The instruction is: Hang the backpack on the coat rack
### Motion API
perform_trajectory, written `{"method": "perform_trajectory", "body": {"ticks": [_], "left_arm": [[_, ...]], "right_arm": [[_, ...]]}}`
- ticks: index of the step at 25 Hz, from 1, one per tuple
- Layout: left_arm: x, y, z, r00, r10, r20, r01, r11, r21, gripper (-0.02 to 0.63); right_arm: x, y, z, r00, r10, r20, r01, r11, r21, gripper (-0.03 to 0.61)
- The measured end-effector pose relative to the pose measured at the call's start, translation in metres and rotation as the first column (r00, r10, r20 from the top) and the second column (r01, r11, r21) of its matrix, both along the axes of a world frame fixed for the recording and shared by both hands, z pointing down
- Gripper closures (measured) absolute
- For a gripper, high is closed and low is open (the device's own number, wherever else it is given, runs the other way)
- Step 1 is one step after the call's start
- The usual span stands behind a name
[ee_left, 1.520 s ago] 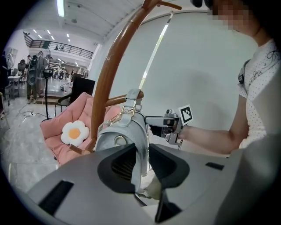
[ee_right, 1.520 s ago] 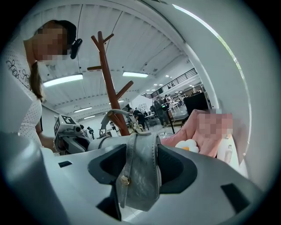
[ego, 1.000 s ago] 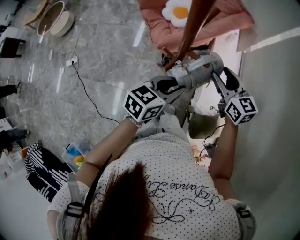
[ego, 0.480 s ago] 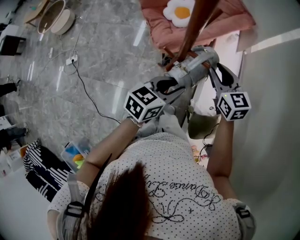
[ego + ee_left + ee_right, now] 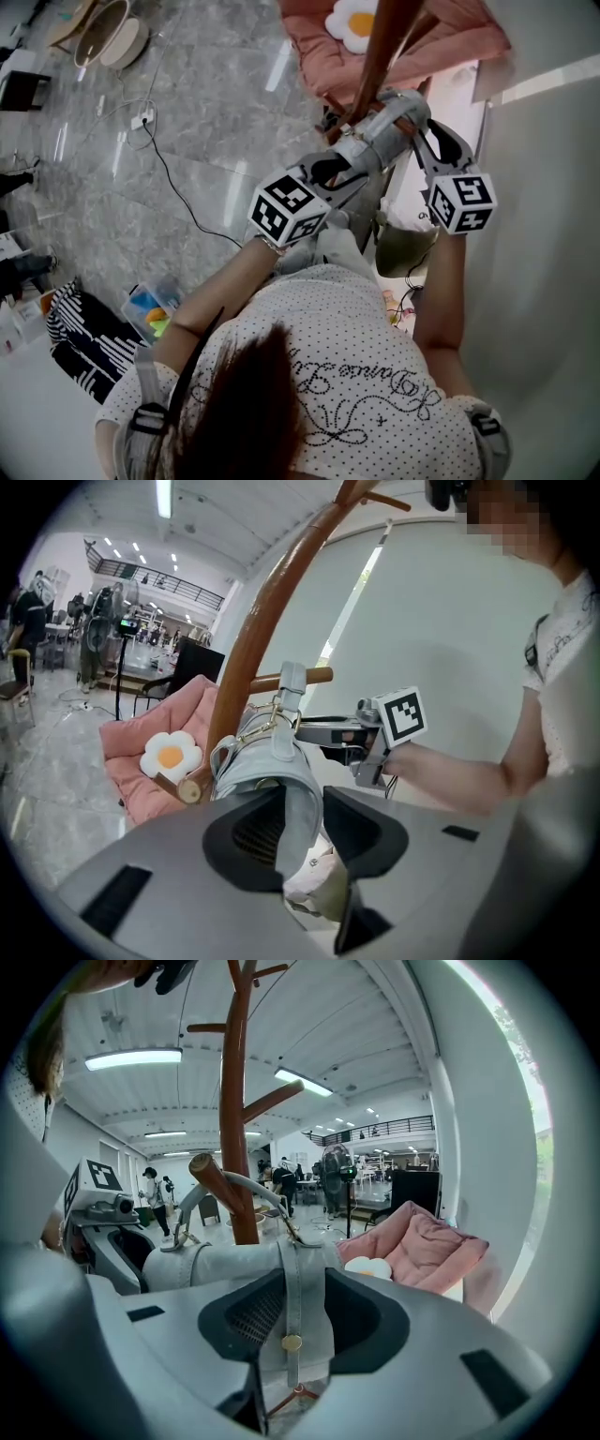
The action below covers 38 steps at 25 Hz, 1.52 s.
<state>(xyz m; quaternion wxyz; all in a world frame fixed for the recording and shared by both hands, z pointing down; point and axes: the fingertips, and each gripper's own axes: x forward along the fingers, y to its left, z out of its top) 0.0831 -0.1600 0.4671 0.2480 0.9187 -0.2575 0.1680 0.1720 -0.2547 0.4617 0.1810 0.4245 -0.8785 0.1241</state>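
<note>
Indoors, above a grey marble floor (image 5: 187, 141), the left claw (image 5: 302, 803) has just been opening around the backpack (image 5: 267, 761) at the coat rack (image 5: 253, 639); the right claw (image 5: 302, 1302) clamps it.

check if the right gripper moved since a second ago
Yes: in the head view the right gripper shifted left, toward the coat rack pole. Its jaws have just been closing with the backpack between them.
</note>
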Motion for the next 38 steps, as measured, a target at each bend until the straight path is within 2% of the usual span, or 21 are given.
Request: {"method": "perform_trajectory", "body": {"ticks": [3,8,11,18,20,26,30,33,38], "left_arm": [[0.001,0.002,-0.001,1.000,0.012,0.022,-0.012,1.000,0.028,0.497],[-0.003,0.007,-0.011,1.000,0.025,-0.014,-0.024,0.999,0.031,0.525],[-0.004,0.007,-0.010,0.999,0.028,-0.021,-0.027,0.999,0.028,0.529],[-0.007,0.008,-0.015,1.000,0.009,-0.029,-0.008,0.999,0.036,0.534],[-0.009,0.007,-0.017,0.999,0.004,-0.035,-0.002,0.999,0.040,0.532],[-0.011,0.006,-0.019,0.999,-0.013,-0.039,0.015,0.999,0.041,0.532],[-0.015,0.007,-0.022,0.999,-0.014,-0.047,0.016,0.999,0.041,0.535],[-0.019,0.006,-0.023,0.999,-0.025,-0.048,0.027,0.998,0.048,0.557],[-0.028,0.005,-0.029,0.997,-0.041,-0.063,0.044,0.997,0.058,0.594]], "right_arm": [[0.001,0.001,0.000,1.000,0.007,0.013,-0.007,1.000,-0.003,0.448],[-0.005,0.002,-0.013,0.997,0.021,0.078,-0.021,1.000,0.005,0.425],[-0.010,0.002,-0.015,0.996,0.002,0.089,-0.002,1.000,0.006,0.378],[-0.015,0.005,-0.019,0.997,0.003,0.074,-0.005,1.000,0.023,0.403],[-0.017,0.005,-0.019,0.997,-0.002,0.082,0.000,1.000,0.023,0.383],[-0.024,0.007,-0.021,0.997,-0.006,0.073,0.003,0.999,0.040,0.434],[-0.022,0.009,-0.021,0.997,0.011,0.077,-0.013,0.999,0.032,0.419],[-0.022,0.013,-0.020,0.994,0.016,0.109,-0.018,1.000,0.016,0.378],[-0.027,0.024,-0.021,0.990,0.039,0.138,-0.042,0.999,0.019,0.371]]}}
